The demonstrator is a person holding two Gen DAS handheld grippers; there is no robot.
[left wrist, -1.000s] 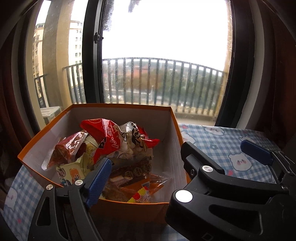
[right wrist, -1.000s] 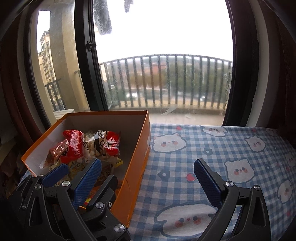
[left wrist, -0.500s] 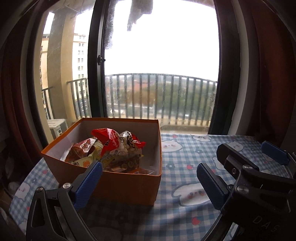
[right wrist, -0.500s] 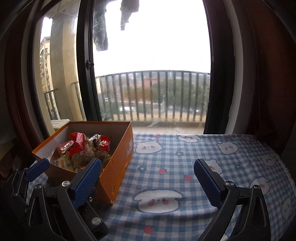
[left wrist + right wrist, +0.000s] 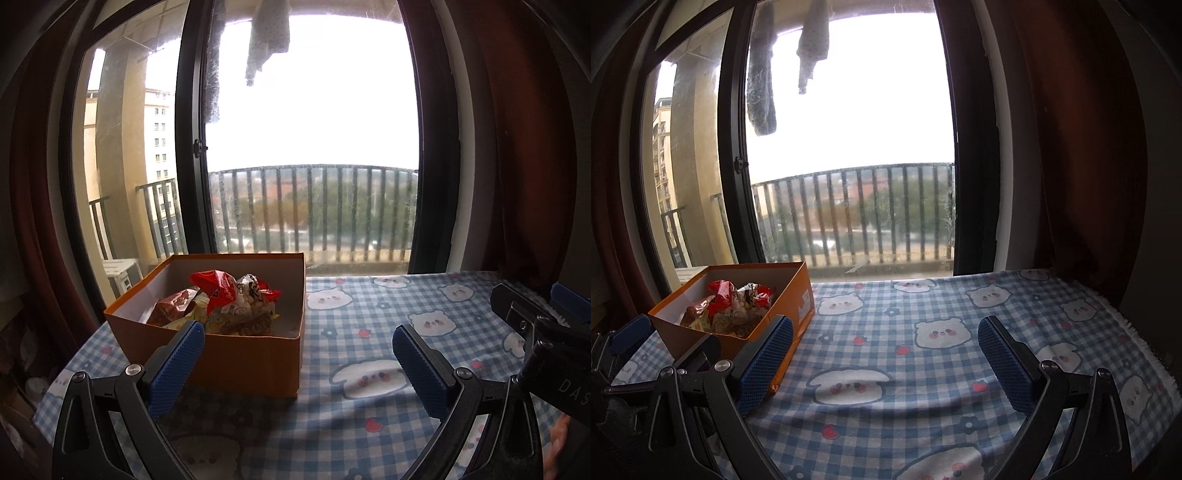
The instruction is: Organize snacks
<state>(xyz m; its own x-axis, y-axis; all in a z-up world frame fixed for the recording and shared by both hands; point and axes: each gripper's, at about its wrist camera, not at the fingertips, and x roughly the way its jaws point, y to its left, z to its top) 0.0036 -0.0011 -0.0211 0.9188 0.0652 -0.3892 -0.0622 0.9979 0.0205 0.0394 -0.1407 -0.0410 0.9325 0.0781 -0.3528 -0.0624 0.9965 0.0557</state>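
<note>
An orange cardboard box point(image 5: 236, 354) point(image 5: 801, 295) stands at the left of the table, near the window. Several snack packets point(image 5: 229, 299) point(image 5: 735, 306) are heaped inside it, red and yellow wrappers on top. My left gripper point(image 5: 297, 352) hangs open in front of the box, a little above the cloth, with nothing between its blue pads. Further right, my right gripper point(image 5: 884, 347) is open too and empty, over bare cloth. In the left wrist view the right gripper's fingers point(image 5: 524, 317) show at the far right edge.
A blue checked cloth with bear faces point(image 5: 388, 332) point(image 5: 923, 332) covers the table. Behind it is a large window point(image 5: 314, 147) with a balcony railing outside. Dark red curtains point(image 5: 1089, 147) hang at the right. Part of a hand point(image 5: 557, 439) shows low at the right.
Both grippers have drawn back from the box and risen, so the box looks smaller and farther. The left gripper's jaws have widened. The snacks stay in the box.
</note>
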